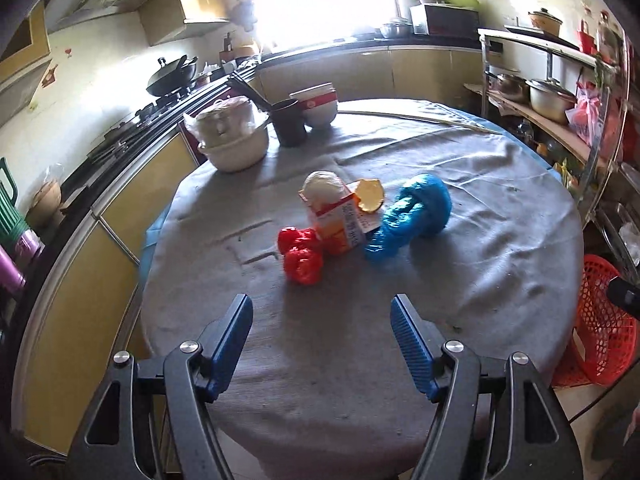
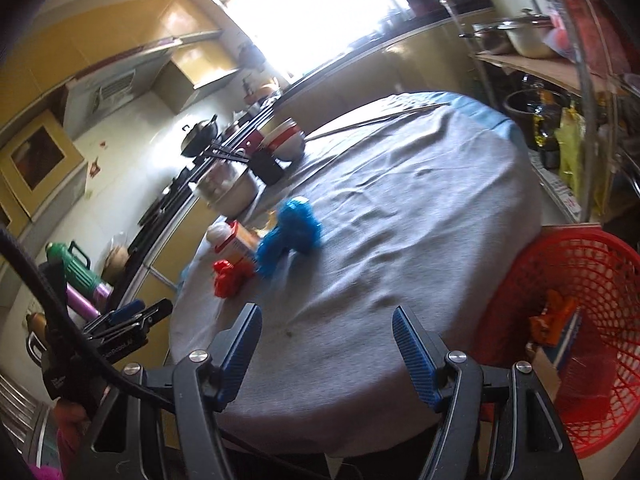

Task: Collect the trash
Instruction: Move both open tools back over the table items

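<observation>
Both claws gape with nothing between the fingers: left claw (image 1: 322,312), right claw (image 2: 326,322), each hovering over the near edge of the grey-clothed bench (image 1: 460,240). Trash clusters mid-bench: red crumpled bag (image 1: 302,256) touching an orange carton (image 1: 340,220), white wad (image 1: 324,186) behind it, blue bag (image 1: 412,214) just beside. Left view alone resolves a yellowish scrap (image 1: 370,196), possibly peel. Right view alone shows inside the red basket (image 2: 580,264): orange wrapper (image 2: 550,320) already there.
</observation>
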Tool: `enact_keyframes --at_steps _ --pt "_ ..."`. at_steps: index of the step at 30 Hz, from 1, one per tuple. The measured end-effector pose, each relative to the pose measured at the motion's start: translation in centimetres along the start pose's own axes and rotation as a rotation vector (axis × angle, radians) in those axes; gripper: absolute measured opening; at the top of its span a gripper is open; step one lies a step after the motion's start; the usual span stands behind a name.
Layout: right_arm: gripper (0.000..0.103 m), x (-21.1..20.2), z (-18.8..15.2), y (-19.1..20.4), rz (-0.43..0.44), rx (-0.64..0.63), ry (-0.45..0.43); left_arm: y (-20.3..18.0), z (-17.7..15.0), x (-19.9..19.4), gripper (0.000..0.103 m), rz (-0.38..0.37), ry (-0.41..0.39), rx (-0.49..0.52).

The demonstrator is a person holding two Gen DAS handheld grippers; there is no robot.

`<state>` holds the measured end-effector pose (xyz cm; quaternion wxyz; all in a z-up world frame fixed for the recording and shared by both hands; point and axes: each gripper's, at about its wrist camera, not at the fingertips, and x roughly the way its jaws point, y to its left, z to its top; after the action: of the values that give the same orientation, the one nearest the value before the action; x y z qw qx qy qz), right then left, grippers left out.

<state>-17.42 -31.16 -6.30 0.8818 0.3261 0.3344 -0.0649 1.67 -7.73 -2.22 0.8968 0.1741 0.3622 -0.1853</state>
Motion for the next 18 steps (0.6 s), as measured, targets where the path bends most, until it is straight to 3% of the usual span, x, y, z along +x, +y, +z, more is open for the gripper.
enact_keyframes --at_steps 18 --pt "0.072 4.4 0.6 5.0 0.046 -0.09 0.072 3.4 -0.8 2.0 0.072 0.009 0.028 -0.081"
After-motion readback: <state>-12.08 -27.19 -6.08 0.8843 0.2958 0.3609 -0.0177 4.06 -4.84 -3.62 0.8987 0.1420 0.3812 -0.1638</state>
